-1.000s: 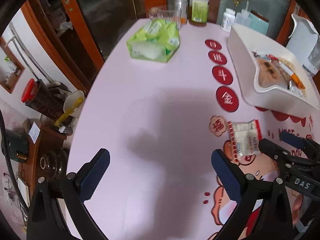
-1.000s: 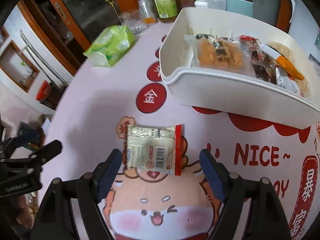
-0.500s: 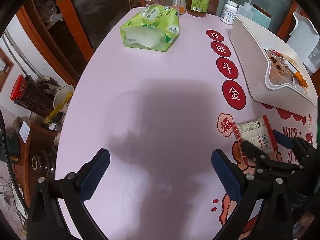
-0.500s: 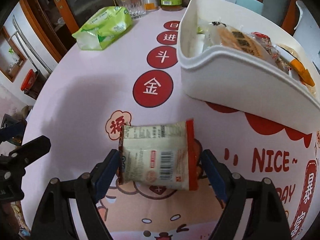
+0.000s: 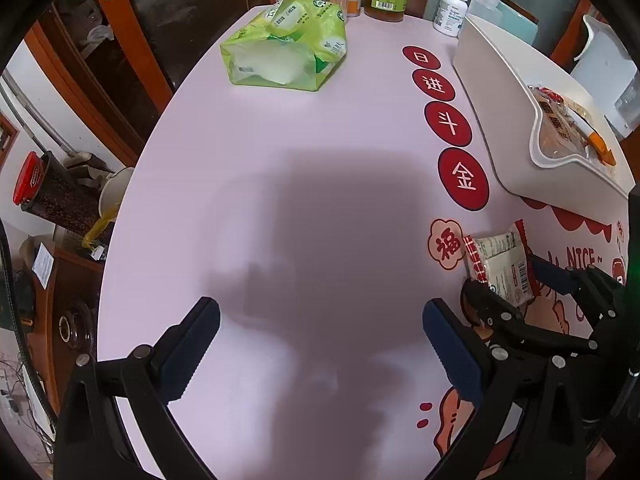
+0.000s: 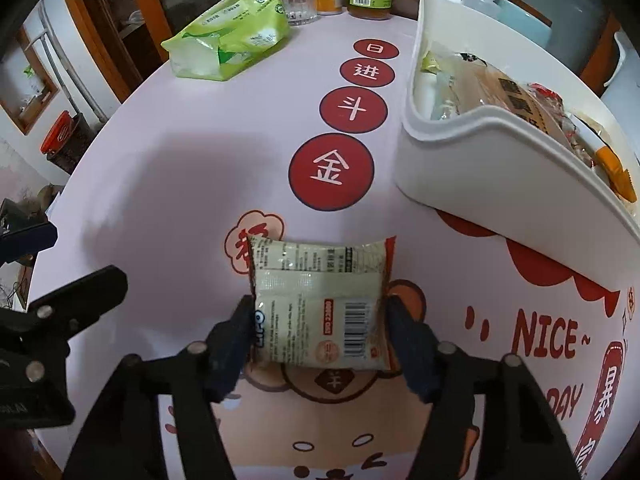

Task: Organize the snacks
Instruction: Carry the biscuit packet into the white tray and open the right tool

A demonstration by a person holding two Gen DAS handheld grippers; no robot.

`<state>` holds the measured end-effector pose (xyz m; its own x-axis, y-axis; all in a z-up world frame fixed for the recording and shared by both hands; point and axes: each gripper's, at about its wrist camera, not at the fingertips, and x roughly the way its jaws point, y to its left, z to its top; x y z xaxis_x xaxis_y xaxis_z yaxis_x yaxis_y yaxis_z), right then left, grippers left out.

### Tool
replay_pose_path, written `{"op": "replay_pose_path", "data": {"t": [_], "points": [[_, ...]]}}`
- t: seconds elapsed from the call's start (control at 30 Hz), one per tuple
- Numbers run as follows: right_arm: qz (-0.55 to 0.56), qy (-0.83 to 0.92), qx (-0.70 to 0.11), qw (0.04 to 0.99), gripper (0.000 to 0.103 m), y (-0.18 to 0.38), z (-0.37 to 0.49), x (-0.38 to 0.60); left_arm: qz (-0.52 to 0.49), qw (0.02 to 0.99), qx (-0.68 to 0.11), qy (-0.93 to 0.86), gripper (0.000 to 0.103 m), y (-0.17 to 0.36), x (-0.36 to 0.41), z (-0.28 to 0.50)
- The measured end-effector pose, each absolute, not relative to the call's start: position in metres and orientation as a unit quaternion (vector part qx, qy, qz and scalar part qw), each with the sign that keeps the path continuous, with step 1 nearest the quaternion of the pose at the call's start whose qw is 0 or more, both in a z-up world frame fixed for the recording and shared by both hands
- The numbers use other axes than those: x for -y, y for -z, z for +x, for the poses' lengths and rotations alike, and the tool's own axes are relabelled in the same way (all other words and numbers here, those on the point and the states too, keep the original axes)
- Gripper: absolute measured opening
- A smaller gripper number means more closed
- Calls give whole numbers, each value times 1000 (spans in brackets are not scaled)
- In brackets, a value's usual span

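A cream snack packet (image 6: 320,304) with a red edge and a barcode lies on the pink printed tablecloth (image 6: 192,184). My right gripper (image 6: 318,336) points down over it, its jaws closing, with both pads pressed against the packet's left and right sides. The left wrist view shows the same packet (image 5: 500,264) pinched in the right gripper (image 5: 520,292) at the right. My left gripper (image 5: 320,332) hovers wide open over bare cloth with nothing between its fingers. A white bin (image 6: 480,168) with several wrapped snacks stands to the right.
A green tissue pack (image 6: 228,36) lies at the far left of the table. A glass (image 6: 290,0), bottles and jars stand along the back edge. The table's left edge drops off to a cabinet and floor clutter (image 5: 48,200).
The right gripper came down around the packet and its jaws went from wide apart to pressing on its sides. The left gripper sank slightly and stayed open.
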<state>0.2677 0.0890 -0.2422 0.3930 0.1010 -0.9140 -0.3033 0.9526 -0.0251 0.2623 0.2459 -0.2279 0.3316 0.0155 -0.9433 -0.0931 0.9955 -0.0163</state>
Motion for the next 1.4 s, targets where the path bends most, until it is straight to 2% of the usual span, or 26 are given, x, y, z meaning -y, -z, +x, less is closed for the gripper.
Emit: {"op": "replay_pose_path", "data": {"t": [0.13,0.53,1.03,1.4], "points": [[-88,-130,-533,832,54,238,264,-87,-25,818,-574,-33,101,226,-241,260],[-34,-134,-501,854,53,192,246,-48,-15,829,-559,-17,101,202,-223,256],[6,-109,-445,889,53,112,227,37,15,865,-500,28,101,125,-162,270],[-24,-67,-391,918,54,32,260,92,48,899,-432,43,101,52,-106,311]]}}
